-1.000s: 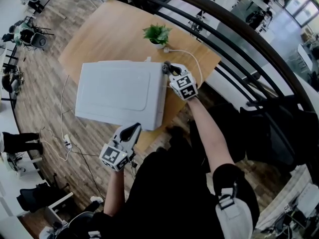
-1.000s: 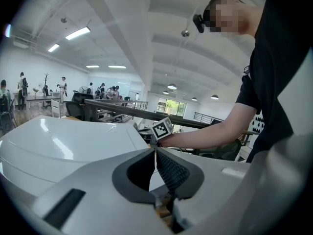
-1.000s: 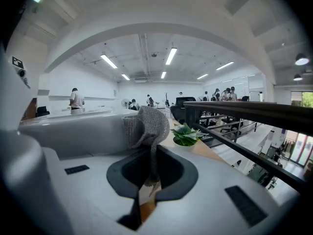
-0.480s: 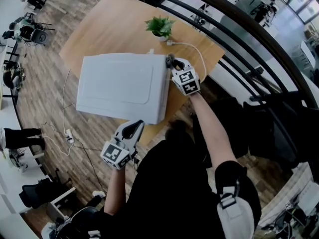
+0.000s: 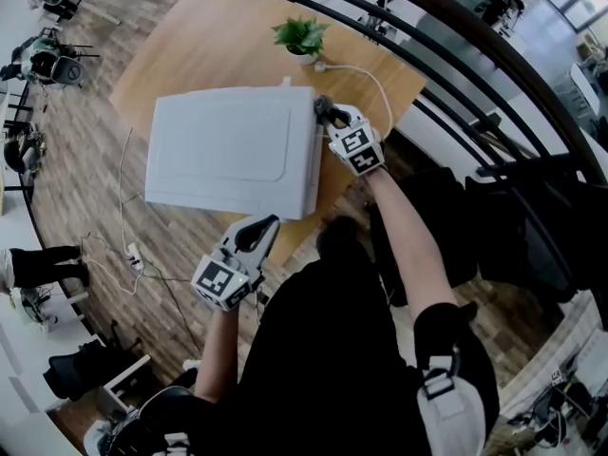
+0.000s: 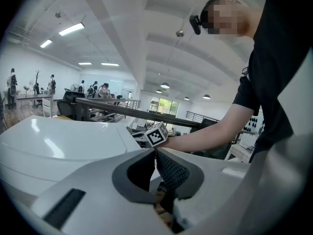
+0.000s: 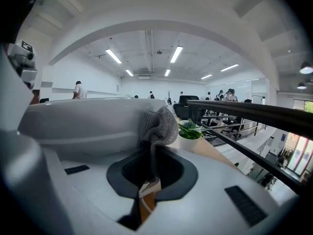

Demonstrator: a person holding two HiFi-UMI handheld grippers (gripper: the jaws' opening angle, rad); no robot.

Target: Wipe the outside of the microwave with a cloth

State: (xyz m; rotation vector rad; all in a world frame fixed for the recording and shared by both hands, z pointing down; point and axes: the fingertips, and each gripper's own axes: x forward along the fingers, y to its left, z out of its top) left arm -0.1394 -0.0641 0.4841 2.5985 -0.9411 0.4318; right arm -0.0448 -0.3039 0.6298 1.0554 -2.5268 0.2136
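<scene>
A white microwave stands on the round wooden table. My right gripper is shut on a grey cloth and holds it against the microwave's far right corner; in the right gripper view the microwave's white side fills the left. My left gripper hangs shut and holds nothing, just off the microwave's near right corner. In the left gripper view the microwave's top lies to the left, with the right gripper's marker cube beyond.
A small potted plant stands at the table's far edge, beside a white cable. A dark railing curves along the right. More cables and a power strip lie on the wooden floor at left.
The right gripper with the cloth has slid a little farther along the microwave's right edge toward the back corner. The left gripper has barely moved.
</scene>
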